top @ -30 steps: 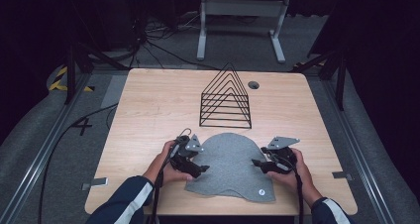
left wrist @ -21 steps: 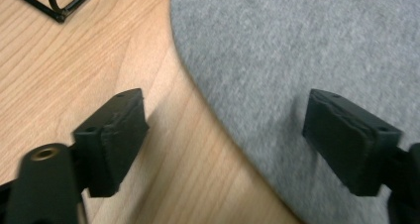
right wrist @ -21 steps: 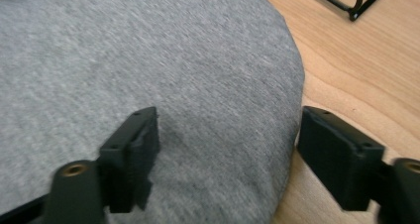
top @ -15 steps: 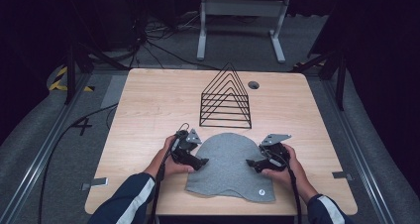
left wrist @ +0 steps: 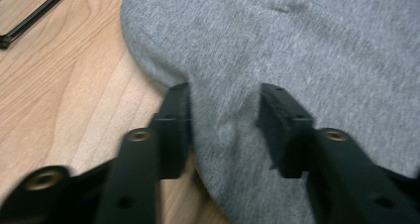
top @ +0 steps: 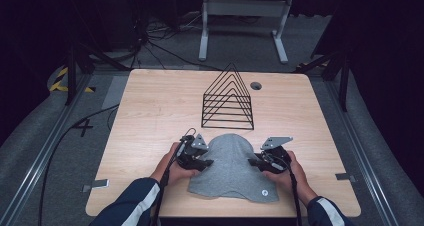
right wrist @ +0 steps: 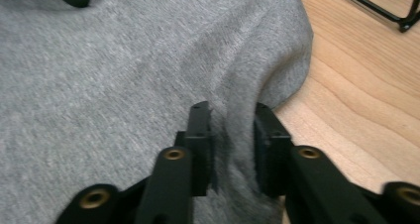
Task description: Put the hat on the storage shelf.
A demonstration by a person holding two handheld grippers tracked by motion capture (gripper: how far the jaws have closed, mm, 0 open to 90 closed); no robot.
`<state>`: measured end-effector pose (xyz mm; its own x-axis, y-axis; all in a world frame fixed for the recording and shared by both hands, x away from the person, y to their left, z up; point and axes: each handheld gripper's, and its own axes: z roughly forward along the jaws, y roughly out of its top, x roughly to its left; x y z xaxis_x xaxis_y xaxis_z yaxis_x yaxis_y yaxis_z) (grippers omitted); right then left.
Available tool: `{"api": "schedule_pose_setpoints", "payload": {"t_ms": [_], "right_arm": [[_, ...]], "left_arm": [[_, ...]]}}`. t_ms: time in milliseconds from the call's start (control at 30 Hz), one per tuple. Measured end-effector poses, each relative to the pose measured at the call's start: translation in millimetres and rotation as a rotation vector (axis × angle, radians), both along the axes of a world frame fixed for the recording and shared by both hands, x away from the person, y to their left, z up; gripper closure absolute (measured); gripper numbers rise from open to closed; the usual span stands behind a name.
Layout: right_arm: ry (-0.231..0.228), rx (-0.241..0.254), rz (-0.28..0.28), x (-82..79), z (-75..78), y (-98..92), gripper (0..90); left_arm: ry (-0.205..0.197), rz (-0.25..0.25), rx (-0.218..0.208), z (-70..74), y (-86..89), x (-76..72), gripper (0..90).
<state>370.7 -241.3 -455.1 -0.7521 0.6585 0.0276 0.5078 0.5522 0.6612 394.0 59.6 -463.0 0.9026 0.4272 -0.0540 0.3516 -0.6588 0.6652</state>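
A grey knit hat (top: 230,166) lies flat on the wooden table (top: 150,116) near its front edge, with a small round tag at its lower right. My left gripper (top: 207,162) is at the hat's left edge. In the left gripper view its jaws (left wrist: 225,92) stand apart, straddling the fabric (left wrist: 297,45), which puckers slightly between them. My right gripper (top: 251,162) is at the hat's right edge. Its jaws (right wrist: 230,110) are close together, with a raised fold of the fabric (right wrist: 124,60) pinched between them.
A black wire rack (top: 227,98) of triangular dividers stands just behind the hat, and its base bars show in the left gripper view (left wrist: 29,16) and the right gripper view (right wrist: 376,6). A round cable hole (top: 256,85) sits at the table's back. Bare wood lies left and right.
Both grippers have moved inward onto the hat's side edges. The right gripper's jaws have come in around a fold of fabric. The hat has not shifted.
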Motion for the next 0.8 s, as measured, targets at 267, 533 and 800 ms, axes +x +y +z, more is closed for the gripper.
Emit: {"api": "schedule_pose_setpoints", "payload": {"t_ms": [267, 533, 800], "right_arm": [[-0.038, 0.014, -0.004, -1.5, 4.3, -6.0, 84.1], [-0.12, 0.069, -0.001, -3.0, 29.5, -15.7, 84.5], [-0.194, 0.106, 0.02, -0.3, 64.6, -18.5, 84.5]], "left_arm": [[-0.028, -0.021, 0.001, 3.7, 0.3, -0.2, 81.7], [-0.116, -0.044, -0.027, 32.8, 3.9, -1.1, 83.1], [-0.201, -0.044, -0.068, 73.1, 7.6, -0.5, 83.2]]}}
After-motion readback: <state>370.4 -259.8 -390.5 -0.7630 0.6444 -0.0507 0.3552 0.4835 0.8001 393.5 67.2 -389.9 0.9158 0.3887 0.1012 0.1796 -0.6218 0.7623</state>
